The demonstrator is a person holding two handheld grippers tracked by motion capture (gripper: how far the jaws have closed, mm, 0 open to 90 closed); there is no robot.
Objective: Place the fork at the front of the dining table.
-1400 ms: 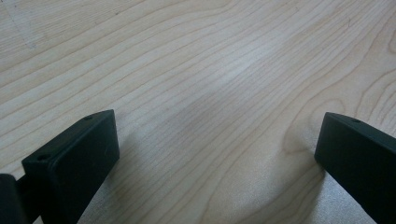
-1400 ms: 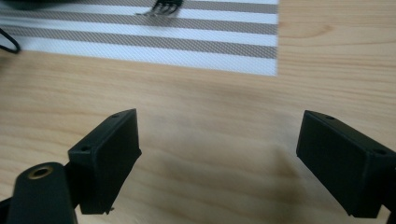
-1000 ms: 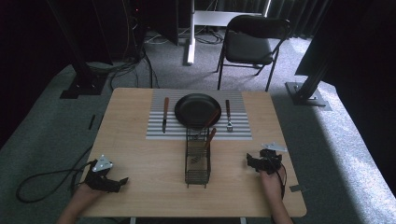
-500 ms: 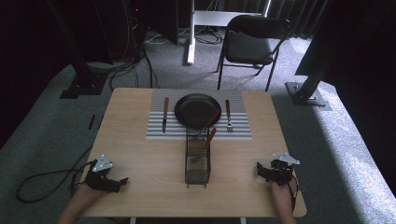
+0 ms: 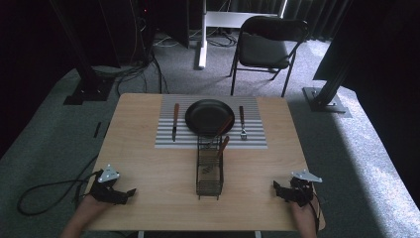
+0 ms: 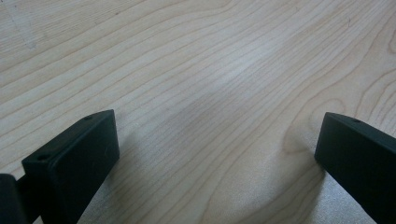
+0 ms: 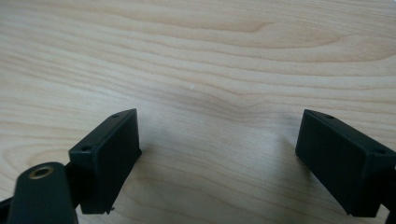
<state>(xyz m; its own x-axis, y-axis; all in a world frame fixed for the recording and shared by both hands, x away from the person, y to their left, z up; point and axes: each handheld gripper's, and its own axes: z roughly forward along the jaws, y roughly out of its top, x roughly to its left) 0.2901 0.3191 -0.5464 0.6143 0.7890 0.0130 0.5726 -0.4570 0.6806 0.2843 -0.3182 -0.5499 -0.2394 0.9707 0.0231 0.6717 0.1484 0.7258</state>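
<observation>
A black plate (image 5: 209,116) lies on a striped placemat (image 5: 257,140) at the far middle of the wooden table (image 5: 158,173). A knife (image 5: 175,121) lies left of the plate, a fork (image 5: 242,122) right of it. In front of the mat stands a black wire caddy (image 5: 209,171) with wooden-handled utensils (image 5: 223,147) leaning out of it. My left gripper (image 5: 130,192) rests at the near left corner; its jaws stand wide apart over bare wood (image 6: 219,93). My right gripper (image 5: 276,188) rests at the near right corner, also open over bare wood (image 7: 215,84).
A black folding chair (image 5: 267,47) stands beyond the table's far edge. Dark metal stands (image 5: 324,84) and cables (image 5: 124,69) sit on the grey carpet around it. A cable (image 5: 44,191) trails from the left gripper off the table's left side.
My right gripper has pulled back from the table's right middle toward the near right corner and settled there. The left gripper has stayed in place.
</observation>
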